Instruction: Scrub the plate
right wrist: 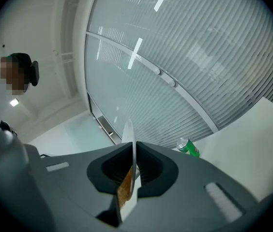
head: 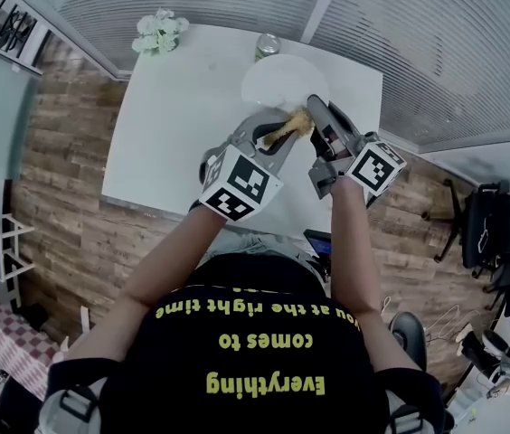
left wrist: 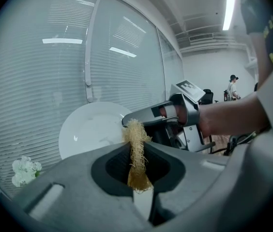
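My left tongs (head: 288, 134) are pinched nearly closed on a straw-yellow fibrous loofah scrubber (left wrist: 135, 146). Its frayed tip sits against the lower face of the round white ceramic plate (left wrist: 90, 129). My right tongs (right wrist: 132, 170) are clamped narrowly on that plate's rim, holding it edge-on above the white table (head: 174, 125), just ahead of both tongs.

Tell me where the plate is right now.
In the head view the plate is over the far side of the white table, gripped by the right tool, with the loofah in the left tool beside it.
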`<action>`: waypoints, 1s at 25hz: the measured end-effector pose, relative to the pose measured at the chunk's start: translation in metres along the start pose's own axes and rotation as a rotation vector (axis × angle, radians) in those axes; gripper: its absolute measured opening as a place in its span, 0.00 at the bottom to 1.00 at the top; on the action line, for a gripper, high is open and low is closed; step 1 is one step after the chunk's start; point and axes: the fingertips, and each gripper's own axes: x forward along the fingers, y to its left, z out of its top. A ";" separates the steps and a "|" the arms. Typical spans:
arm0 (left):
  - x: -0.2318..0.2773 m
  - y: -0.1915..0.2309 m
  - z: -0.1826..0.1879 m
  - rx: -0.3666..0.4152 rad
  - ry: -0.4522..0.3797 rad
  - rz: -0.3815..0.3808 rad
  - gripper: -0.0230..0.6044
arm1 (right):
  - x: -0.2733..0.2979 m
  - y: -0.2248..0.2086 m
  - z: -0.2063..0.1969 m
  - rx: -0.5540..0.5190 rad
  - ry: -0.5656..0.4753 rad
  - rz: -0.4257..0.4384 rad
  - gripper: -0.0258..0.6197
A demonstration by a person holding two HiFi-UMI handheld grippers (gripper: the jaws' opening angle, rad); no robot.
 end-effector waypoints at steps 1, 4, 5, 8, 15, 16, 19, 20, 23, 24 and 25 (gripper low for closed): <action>-0.001 0.000 -0.001 0.003 0.002 0.004 0.10 | -0.001 0.000 0.000 0.002 0.002 0.005 0.08; -0.005 0.003 -0.004 0.008 0.008 0.021 0.10 | -0.005 0.000 0.001 0.004 0.003 0.012 0.08; -0.007 0.005 -0.006 0.007 0.010 0.028 0.10 | -0.005 0.000 0.001 0.003 0.001 0.011 0.08; -0.013 0.014 -0.012 -0.001 0.020 0.054 0.10 | -0.008 -0.001 0.003 0.002 -0.010 0.004 0.08; -0.029 0.042 -0.024 -0.019 0.038 0.131 0.10 | -0.012 -0.005 0.011 0.000 -0.035 -0.013 0.08; -0.032 0.045 -0.026 -0.020 0.038 0.141 0.10 | -0.013 -0.005 0.011 0.001 -0.039 -0.012 0.08; -0.038 0.053 -0.030 -0.027 0.037 0.169 0.10 | -0.013 -0.005 0.012 0.013 -0.051 0.001 0.08; -0.039 0.054 -0.031 -0.032 0.041 0.173 0.10 | -0.013 -0.005 0.012 0.015 -0.054 0.002 0.08; -0.040 0.052 -0.033 -0.033 0.049 0.170 0.10 | -0.014 -0.006 0.014 0.001 -0.061 -0.015 0.08; -0.040 0.051 -0.033 -0.031 0.048 0.167 0.10 | -0.014 -0.006 0.014 -0.001 -0.062 -0.019 0.08; -0.040 0.050 -0.034 -0.030 0.048 0.164 0.10 | -0.014 -0.007 0.014 -0.002 -0.063 -0.021 0.08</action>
